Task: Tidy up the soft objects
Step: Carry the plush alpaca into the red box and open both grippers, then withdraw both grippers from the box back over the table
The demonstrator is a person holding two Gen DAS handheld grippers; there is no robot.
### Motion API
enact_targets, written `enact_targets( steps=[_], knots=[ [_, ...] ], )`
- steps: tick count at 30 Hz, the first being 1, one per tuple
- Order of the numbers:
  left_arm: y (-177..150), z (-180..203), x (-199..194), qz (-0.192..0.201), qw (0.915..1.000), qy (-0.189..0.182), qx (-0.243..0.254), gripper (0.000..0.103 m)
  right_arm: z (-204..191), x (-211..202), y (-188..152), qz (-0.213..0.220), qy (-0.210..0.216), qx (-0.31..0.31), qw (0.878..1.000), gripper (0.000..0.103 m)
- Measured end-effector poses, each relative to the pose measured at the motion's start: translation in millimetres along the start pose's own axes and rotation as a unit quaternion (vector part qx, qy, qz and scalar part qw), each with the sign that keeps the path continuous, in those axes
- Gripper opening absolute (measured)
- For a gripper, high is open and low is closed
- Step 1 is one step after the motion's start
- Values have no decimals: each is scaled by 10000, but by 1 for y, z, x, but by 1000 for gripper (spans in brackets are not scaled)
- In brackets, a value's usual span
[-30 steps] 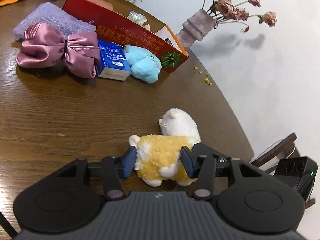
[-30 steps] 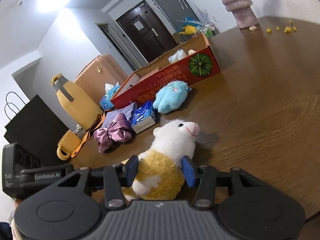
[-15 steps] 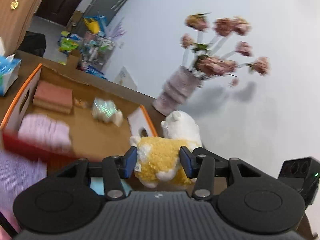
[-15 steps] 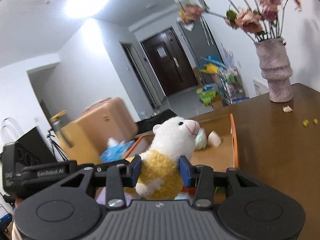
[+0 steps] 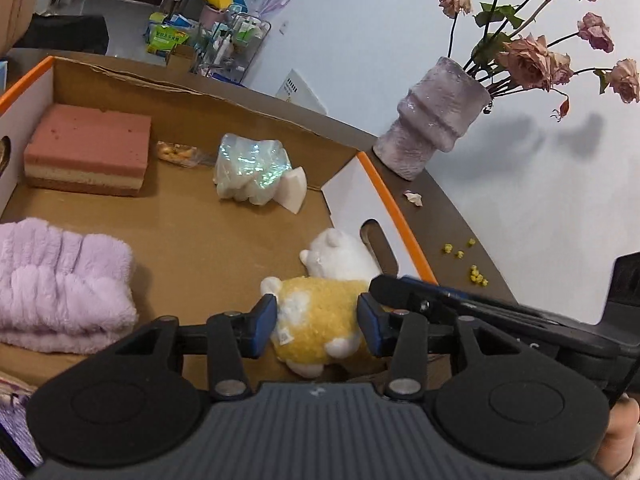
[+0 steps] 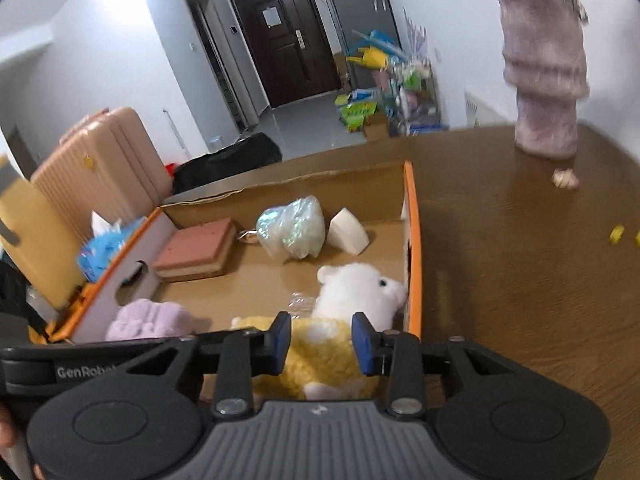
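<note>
A plush sheep with a yellow body and white head (image 5: 320, 312) is held by both grippers inside the cardboard box (image 5: 384, 196), near its right wall. My left gripper (image 5: 318, 328) is shut on its body. My right gripper (image 6: 322, 342) is also shut on the body; the white head (image 6: 360, 288) points toward the orange-edged wall (image 6: 414, 248). Whether the sheep touches the box floor I cannot tell.
In the box lie a pink sponge block (image 5: 88, 152), a shiny plastic bag (image 5: 252, 168), a white wedge (image 5: 292, 192) and a lilac fluffy cloth (image 5: 60, 284). A vase of dried roses (image 5: 436, 120) stands on the wooden table (image 6: 520, 264) right of the box.
Both grippers carried the sheep up off the table, over the box's near wall and down into the box by its right wall. Both stayed shut on it.
</note>
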State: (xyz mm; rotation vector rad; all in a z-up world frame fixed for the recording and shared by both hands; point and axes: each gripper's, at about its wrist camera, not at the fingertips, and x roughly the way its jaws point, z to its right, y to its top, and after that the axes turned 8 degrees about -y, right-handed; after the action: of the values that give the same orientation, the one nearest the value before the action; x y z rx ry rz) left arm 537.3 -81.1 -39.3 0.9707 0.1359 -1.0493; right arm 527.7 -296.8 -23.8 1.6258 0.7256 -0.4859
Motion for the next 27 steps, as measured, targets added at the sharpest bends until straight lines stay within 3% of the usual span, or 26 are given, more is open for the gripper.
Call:
enact_targets(
  steps=[4, 7, 10, 14, 17, 19, 21, 27],
  knots=[
    [3, 10, -16, 67, 9997, 142, 183, 45, -9, -26, 6, 375, -318, -294, 9984, 34],
    [10, 26, -57, 381, 9979, 231, 474, 48, -13, -52, 13, 578, -296, -450, 9969, 40],
    [12, 47, -109, 729, 9901, 628, 1024, 53, -20, -79, 18, 754, -374, -620, 9945, 44],
    [1, 61, -171, 1141, 9689, 1464, 1633, 61, -27, -121, 15, 1033, -495, -836, 9899, 57],
    [-19, 67, -208, 1528, 9442, 2099, 2024, 79, -36, -147, 5, 1390, -714, -992, 9827, 70],
    [-34, 71, -228, 1890, 9278, 2369, 2175, 90, -42, -163, -7, 1776, -876, -1085, 9742, 83],
    [-45, 72, -245, 2104, 9185, 2484, 2244, 91, -49, -176, -19, 2100, -1089, -1143, 9649, 83],
    [-63, 78, -273, 2222, 9209, 2384, 2138, 94, -60, -208, -37, 2415, -1034, -948, 9602, 84]
  ],
)
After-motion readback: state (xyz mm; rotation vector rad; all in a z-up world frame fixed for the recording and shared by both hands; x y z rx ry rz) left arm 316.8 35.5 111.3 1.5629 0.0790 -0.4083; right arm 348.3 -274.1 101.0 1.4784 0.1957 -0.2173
